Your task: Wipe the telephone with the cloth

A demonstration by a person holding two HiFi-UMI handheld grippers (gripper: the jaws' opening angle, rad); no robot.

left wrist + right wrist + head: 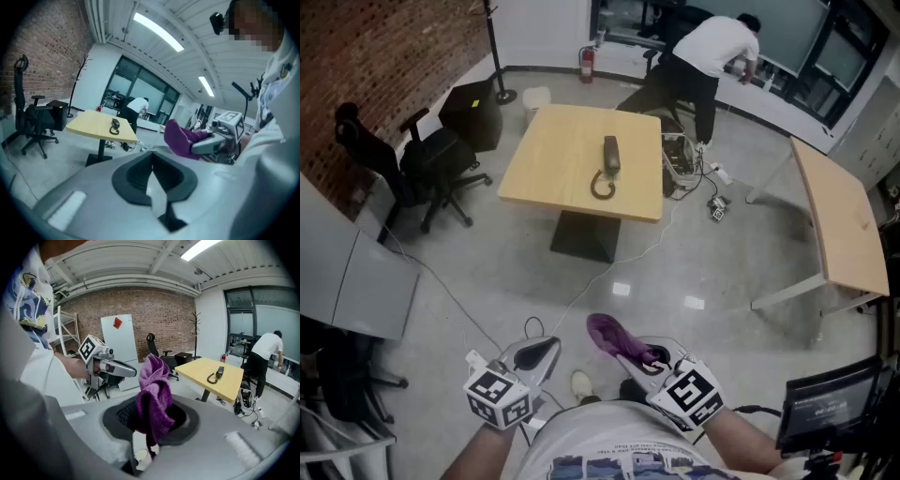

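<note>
At the far left, by the brick wall, black office chairs (431,164), well apart from the table. Low in front of the body, the left gripper (546,347), jaws pressed together with nothing between. Just beside it, the right gripper (645,358), closed on the lower part of a purple cloth (614,336), the rest standing up in a loose bunch above the jaws. Soft and light by the look, likely to flop and fold; probably better pressed flat on the surface than dragged by one corner. Far ahead on the wooden table (553,159), well apart from both grippers, the black telephone (610,155), a little right of the middle, its curled cord in front. Hard, smooth and probably light, so likely to slide under the wipe; best steadied at one end with the free left gripper. Some bare top on every side of it, less toward the right edge. Open floor up to the table, crossed only by a thin cable (598,277). To the right, more cables and a plug strip (717,203) near the table foot, then a second table (839,225), and at the back a person (708,56) at the counter.
</note>
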